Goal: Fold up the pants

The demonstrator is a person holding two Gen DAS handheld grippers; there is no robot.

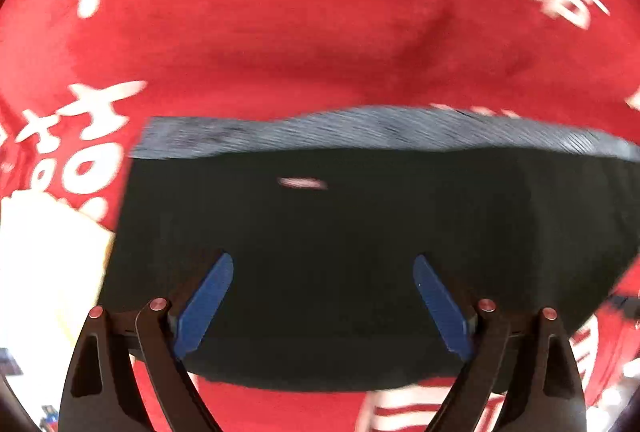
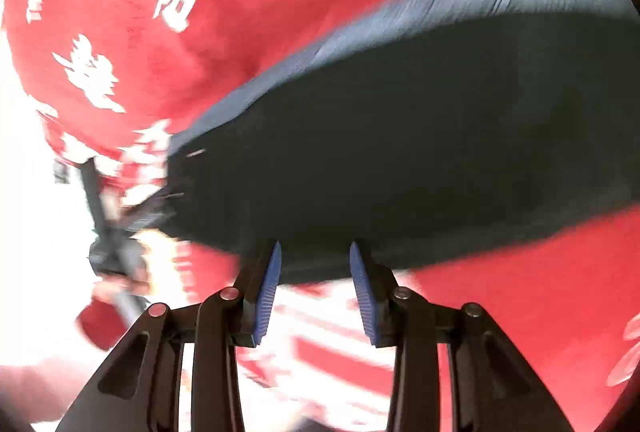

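The black pants (image 1: 360, 232) lie folded in a flat rectangle on the red cloth, with a grey ribbed waistband (image 1: 360, 127) along the far edge. My left gripper (image 1: 323, 264) is wide open above the near half of the pants, holding nothing. In the right wrist view the pants (image 2: 420, 151) run diagonally, with the waistband (image 2: 360, 47) on the far side. My right gripper (image 2: 316, 252) is open with a narrower gap, right at the near edge of the pants, and nothing sits between the blue pads (image 2: 268, 292). Both views are motion-blurred.
A red cloth with white characters (image 1: 280, 11) covers the surface all around the pants. A white area (image 1: 40, 264) lies at the cloth's left edge. In the right wrist view a blurred dark stand (image 2: 112, 232) sits past the cloth's left edge.
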